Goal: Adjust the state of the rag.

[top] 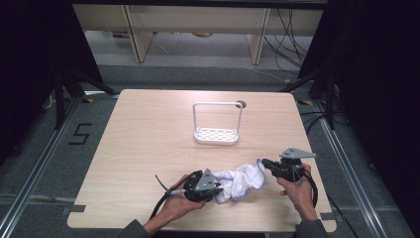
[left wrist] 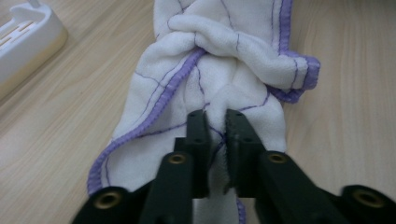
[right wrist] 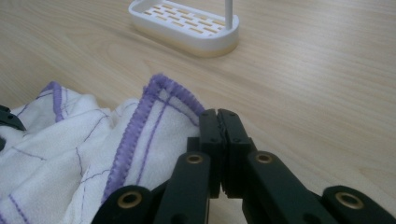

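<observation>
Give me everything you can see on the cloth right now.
The cloth is white, soft-looking fabric with thin purple grid lines and a stitched purple hem. It lies crumpled and bunched on the wooden table near its front edge, between the two hands. The left claw is shut on a fold of it. The right claw sits at the hemmed corner with its jaws together; whether it pinches fabric, I cannot tell. The white rack stands apart, farther back.
</observation>
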### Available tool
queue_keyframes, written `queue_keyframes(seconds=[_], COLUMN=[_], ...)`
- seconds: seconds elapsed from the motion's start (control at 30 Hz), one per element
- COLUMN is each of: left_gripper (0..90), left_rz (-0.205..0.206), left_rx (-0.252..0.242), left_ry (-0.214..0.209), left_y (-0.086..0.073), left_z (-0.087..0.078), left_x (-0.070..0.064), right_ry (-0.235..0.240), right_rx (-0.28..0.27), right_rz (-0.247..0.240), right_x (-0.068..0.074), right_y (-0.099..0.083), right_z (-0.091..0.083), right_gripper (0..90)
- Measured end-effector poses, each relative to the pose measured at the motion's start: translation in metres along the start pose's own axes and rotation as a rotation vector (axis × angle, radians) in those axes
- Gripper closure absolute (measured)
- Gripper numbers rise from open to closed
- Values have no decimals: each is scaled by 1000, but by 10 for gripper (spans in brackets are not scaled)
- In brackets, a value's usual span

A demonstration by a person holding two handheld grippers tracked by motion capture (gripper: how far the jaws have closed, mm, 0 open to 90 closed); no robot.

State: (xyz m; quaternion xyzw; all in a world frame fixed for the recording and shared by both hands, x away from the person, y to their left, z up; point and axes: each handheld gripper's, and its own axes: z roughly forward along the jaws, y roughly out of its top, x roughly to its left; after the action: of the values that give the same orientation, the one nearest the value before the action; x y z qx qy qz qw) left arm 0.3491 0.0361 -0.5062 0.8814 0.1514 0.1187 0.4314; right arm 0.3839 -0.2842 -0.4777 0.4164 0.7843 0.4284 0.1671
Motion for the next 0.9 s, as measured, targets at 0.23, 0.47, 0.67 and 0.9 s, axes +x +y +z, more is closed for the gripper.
queue_keyframes(seconds=[0.23, 0.47, 0.67, 0.9], left_gripper=[842, 841, 830, 506], left_rz=[-124, -261, -287, -298], left_rx=[-96, -72, 23, -55], left_ry=[-20, -22, 80, 71], left_y=[-14, -46, -67, -55], left_z=[-56, -86, -79, -91], left_x=[18, 10, 31, 23], right_ry=[44, 118, 93, 80], right_rx=[-20, 30, 98, 142], right_rz=[10, 37, -10, -29], right_x=[4, 24, 28, 34], right_y=[2, 3, -3, -3], right_z=[-5, 5, 26, 36], right_gripper=[896, 896, 896, 895])
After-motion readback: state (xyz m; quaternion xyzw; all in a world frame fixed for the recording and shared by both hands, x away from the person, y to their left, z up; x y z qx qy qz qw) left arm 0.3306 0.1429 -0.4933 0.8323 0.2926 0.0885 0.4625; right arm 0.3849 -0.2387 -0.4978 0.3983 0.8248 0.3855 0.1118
